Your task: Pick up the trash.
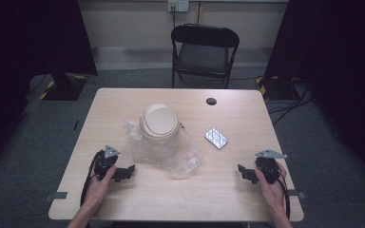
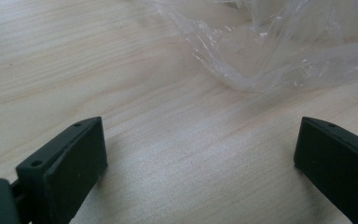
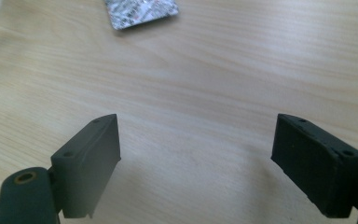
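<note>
A beige domed container with a swing lid (image 1: 159, 122) stands at the table's middle, on a crumpled clear plastic bag (image 1: 171, 153). A silver blister pack (image 1: 216, 138) lies to its right. My left gripper (image 1: 126, 172) rests on the table near the front left, open, nothing between its jaws; the clear plastic bag (image 2: 279, 51) lies just ahead of it. My right gripper (image 1: 243, 172) rests near the front right, open and empty, with the blister pack (image 3: 140, 11) farther ahead of it.
The wooden table (image 1: 123, 104) has a black round cap (image 1: 211, 101) near its far edge. A black folding chair (image 1: 203, 52) stands behind the table. Dark curtains hang at both sides.
</note>
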A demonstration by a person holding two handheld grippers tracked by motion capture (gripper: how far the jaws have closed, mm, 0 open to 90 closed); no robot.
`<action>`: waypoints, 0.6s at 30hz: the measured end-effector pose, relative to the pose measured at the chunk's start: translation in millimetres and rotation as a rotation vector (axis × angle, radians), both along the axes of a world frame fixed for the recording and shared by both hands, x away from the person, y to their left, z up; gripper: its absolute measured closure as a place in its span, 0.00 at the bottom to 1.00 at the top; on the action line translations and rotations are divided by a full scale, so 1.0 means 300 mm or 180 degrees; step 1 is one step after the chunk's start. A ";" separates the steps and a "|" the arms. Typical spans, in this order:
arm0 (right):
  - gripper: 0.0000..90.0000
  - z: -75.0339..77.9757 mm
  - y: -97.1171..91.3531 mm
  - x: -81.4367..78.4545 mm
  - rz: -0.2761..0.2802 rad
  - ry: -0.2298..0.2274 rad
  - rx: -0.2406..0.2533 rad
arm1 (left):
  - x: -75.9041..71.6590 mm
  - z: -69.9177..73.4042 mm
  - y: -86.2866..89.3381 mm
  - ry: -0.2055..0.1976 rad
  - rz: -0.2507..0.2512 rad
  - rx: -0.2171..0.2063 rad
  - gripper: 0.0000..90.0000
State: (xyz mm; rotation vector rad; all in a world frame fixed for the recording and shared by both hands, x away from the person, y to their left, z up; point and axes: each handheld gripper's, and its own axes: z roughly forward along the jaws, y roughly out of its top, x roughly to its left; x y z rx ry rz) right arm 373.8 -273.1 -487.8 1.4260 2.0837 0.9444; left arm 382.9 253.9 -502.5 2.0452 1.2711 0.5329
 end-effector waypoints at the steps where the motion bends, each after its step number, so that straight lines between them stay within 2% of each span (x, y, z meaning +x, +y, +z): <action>1: 0.16 0.012 0.009 0.003 0.0051 -0.0006 0.0015 | 0.000 0.000 0.000 0.0000 0.0001 -0.0001 0.02; 8: 0.16 0.034 0.038 0.004 0.0171 -0.0041 0.0060 | 0.000 -0.001 -0.001 -0.0006 0.0011 -0.0015 0.02; 10: 0.16 0.040 0.041 0.006 0.0188 -0.0054 0.0086 | 0.001 0.001 0.002 0.0000 -0.0006 0.0028 0.02; 11: 0.16 0.052 0.052 0.013 0.0242 -0.0075 0.0122 | 0.006 -0.003 -0.004 0.0011 0.0015 -0.0032 0.00; 14: 0.16 0.058 0.065 0.025 0.0290 -0.0093 0.0144 | 0.006 -0.003 -0.004 0.0008 0.0018 -0.0031 0.00; 18: 0.17 0.074 0.118 0.055 0.0426 -0.0082 0.0152 | 0.006 -0.003 -0.004 0.0008 0.0019 -0.0032 0.00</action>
